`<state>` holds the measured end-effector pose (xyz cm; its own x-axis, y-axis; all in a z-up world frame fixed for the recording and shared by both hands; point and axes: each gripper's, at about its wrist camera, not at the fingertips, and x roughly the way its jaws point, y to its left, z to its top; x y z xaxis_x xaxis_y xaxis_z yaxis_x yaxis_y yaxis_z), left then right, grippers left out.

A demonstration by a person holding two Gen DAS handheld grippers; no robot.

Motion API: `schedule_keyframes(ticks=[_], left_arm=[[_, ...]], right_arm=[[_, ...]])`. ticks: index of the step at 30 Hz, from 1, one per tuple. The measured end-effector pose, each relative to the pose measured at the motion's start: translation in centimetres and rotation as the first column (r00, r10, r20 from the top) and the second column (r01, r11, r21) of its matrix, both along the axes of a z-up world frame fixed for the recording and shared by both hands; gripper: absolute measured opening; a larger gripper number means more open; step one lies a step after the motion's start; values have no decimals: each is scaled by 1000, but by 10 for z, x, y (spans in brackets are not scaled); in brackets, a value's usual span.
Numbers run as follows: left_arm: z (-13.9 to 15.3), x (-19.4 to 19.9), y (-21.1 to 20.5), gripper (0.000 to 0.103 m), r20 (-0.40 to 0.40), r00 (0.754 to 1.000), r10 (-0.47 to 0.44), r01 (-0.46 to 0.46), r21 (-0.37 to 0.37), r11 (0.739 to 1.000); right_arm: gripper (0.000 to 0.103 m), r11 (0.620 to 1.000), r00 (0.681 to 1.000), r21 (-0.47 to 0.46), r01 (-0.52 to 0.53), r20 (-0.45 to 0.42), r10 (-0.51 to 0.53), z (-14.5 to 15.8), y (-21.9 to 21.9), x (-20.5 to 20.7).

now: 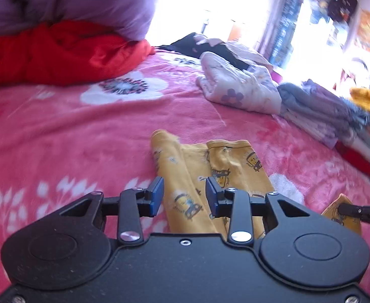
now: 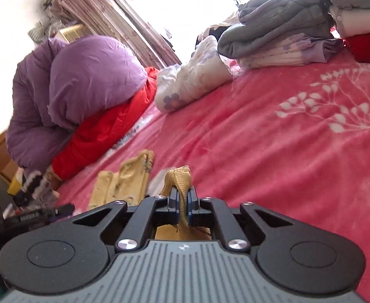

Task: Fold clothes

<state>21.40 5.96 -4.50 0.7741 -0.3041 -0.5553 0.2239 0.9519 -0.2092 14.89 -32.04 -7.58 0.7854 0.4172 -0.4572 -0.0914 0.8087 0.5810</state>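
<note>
A small yellow garment point(image 1: 205, 166) with cartoon prints lies on the pink floral blanket point(image 1: 84, 131), its two legs pointing away from me. My left gripper point(image 1: 185, 192) hovers open over its near part, blue pads apart and holding nothing. My right gripper point(image 2: 183, 202) is shut on a bunched edge of the yellow garment point(image 2: 181, 179), which sticks up between the pads. The rest of the garment point(image 2: 127, 181) lies to the left. The right gripper's tip point(image 1: 356, 210) shows at the right edge of the left wrist view, on a yellow corner.
A red quilt point(image 1: 58, 53) and purple duvet point(image 1: 66, 0) are heaped at the far left. A white flowered bundle point(image 1: 238, 85) and a stack of folded clothes point(image 1: 336, 116) sit at the right. Bare pink blanket point(image 2: 286, 151) stretches to the right of the right gripper.
</note>
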Motion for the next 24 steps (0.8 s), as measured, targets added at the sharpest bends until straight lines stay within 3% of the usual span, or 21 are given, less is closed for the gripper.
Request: schedule_keyframes(ticks=[4, 6, 9, 15, 24], left_arm=[[-4, 14, -34, 32, 31, 994, -100, 94, 166, 982], [-9, 20, -44, 24, 18, 995, -94, 87, 236, 968], [-17, 28, -55, 23, 1, 997, -76, 71, 318, 945], [-27, 35, -46, 22, -44, 999, -12, 25, 313, 950], [-23, 40, -23, 2, -71, 996, 60, -51, 124, 991]], right_arm=[[8, 1000, 999, -1, -2, -44, 2, -9, 3, 5], [8, 1000, 999, 10, 0, -53, 0, -12, 3, 6], [9, 1000, 998, 26, 4, -65, -2, -17, 4, 8], [9, 999, 996, 49, 17, -92, -12, -25, 0, 10], [9, 998, 994, 58, 23, -103, -17, -27, 0, 11]])
